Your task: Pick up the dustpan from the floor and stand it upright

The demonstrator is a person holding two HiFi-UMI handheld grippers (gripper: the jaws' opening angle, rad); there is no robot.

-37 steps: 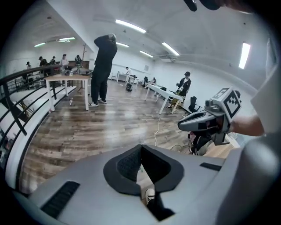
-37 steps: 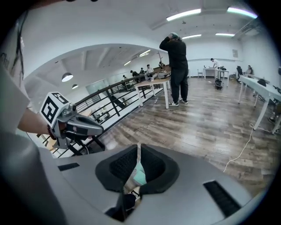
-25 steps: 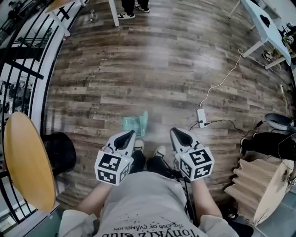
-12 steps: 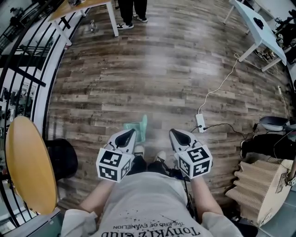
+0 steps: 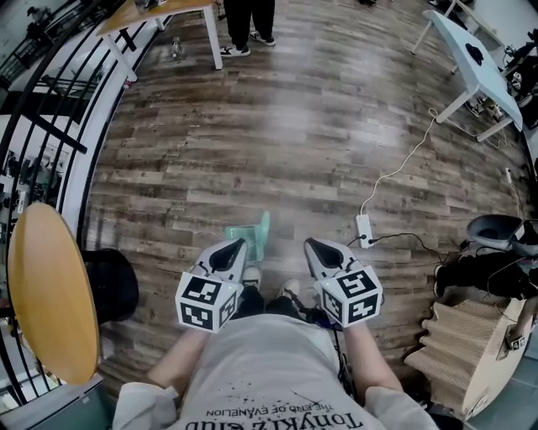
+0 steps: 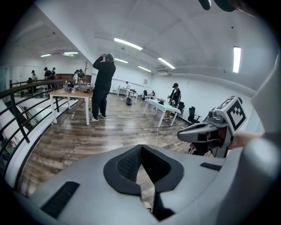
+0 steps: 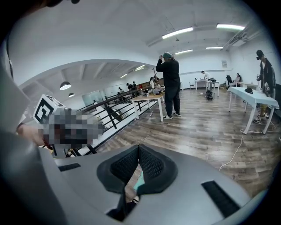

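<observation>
A teal dustpan [image 5: 246,236] is on the wooden floor just beyond the person's shoes; from above I cannot tell whether it is upright. My left gripper [image 5: 236,246] hangs right behind it, jaws shut and empty. My right gripper [image 5: 312,247] is level with it, a hand's width to the right, also shut with nothing held. In the left gripper view the left gripper [image 6: 140,148] has its pads together, and the right gripper [image 6: 205,132] shows at the side. In the right gripper view a teal sliver of the dustpan [image 7: 138,181] shows below the closed right gripper [image 7: 139,147].
A round yellow tabletop [image 5: 46,294] and a black stool [image 5: 111,284] stand at the left beside a black railing [image 5: 50,126]. A power strip [image 5: 364,229] with cables lies to the right, near wooden steps [image 5: 458,336]. A person [image 5: 248,21] stands by a table far ahead.
The head view has tipped slightly, so more of the far room shows. The dustpan stays where it was, and both grippers hold nearly the same place close to the body.
</observation>
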